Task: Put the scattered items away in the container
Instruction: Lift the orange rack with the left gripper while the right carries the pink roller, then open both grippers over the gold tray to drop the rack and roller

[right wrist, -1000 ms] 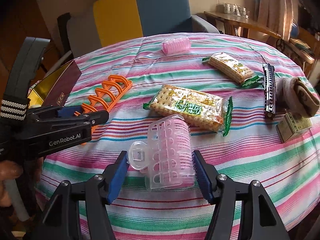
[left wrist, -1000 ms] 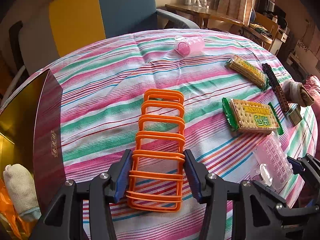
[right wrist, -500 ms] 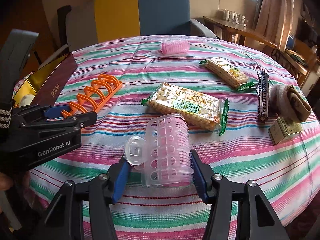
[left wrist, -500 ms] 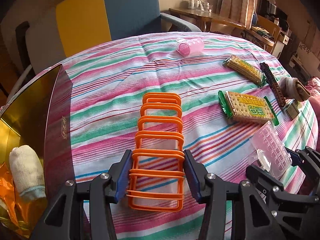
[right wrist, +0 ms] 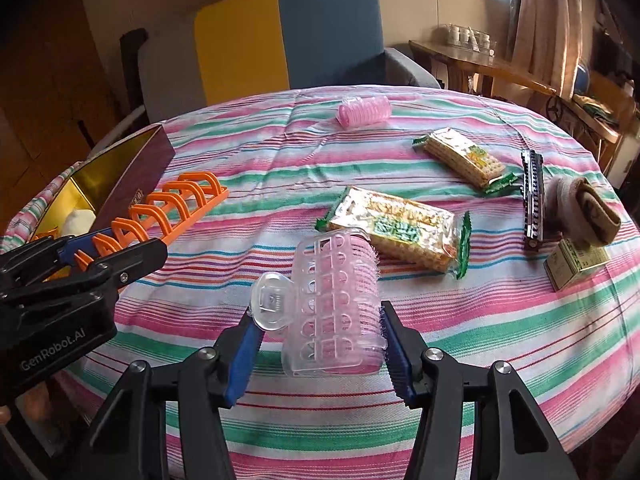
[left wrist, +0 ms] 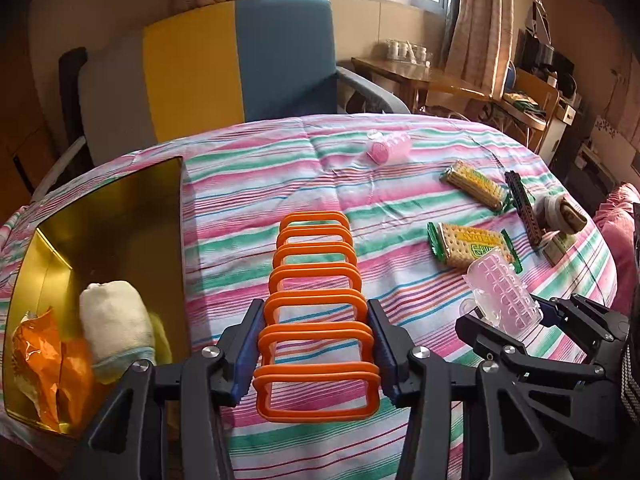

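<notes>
Since a second ago both grippers had lifted with their loads and swung toward the gold box (left wrist: 120, 216), which took up more of the left wrist view. Landmark: the gold box at the table's left edge. Nearest, the left gripper (left wrist: 316, 354) was clamped on the orange rack (left wrist: 316, 300), jaws pressing its sides, rack just right of the box and seemingly raised off the striped cloth (left wrist: 260, 184). The right gripper (right wrist: 320, 350) was closed on the clear pink hair roller (right wrist: 332, 300), further right of the box, also carried. Inside the box lay a rolled white sock (left wrist: 114, 320) and an orange wrapper (left wrist: 48, 364), so two items were already in. Left on the cloth, all well right of the box: a large cracker pack (right wrist: 396, 232), beyond it a smaller cracker pack (right wrist: 464, 156), a dark comb-like strip (right wrist: 532, 200), a rolled brown sock (right wrist: 584, 208) with a small green carton (right wrist: 576, 264) touching it, and farthest, a second pink roller (right wrist: 364, 110). Judged roughly a quarter done: two in, two in hand, six loose.
</notes>
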Available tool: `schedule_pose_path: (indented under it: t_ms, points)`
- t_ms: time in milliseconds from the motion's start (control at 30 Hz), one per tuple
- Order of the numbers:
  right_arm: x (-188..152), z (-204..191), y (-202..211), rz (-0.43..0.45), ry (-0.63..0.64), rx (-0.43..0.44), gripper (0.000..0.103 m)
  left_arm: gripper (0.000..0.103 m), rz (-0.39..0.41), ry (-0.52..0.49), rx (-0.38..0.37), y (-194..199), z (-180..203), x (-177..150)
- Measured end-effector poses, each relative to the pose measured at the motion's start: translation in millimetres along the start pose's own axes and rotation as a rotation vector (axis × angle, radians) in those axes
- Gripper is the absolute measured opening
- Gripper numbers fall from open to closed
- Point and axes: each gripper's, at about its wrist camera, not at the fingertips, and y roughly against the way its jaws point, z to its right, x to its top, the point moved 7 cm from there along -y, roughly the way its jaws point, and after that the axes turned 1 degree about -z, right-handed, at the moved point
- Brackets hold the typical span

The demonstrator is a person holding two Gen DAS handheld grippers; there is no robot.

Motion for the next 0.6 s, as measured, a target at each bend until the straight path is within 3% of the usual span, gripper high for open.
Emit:
schedule_pose_path:
  t_ms: [267,600]
  points:
    - [32,-48,9,0.055,0.085,0.058,0.057,0.050,0.066,0.110,0.060,33,-61,2]
    - [77,-151,0,0.088,0.207,0.209,0.057,0.050,0.091,0.287,0.198,52,-168,-11]
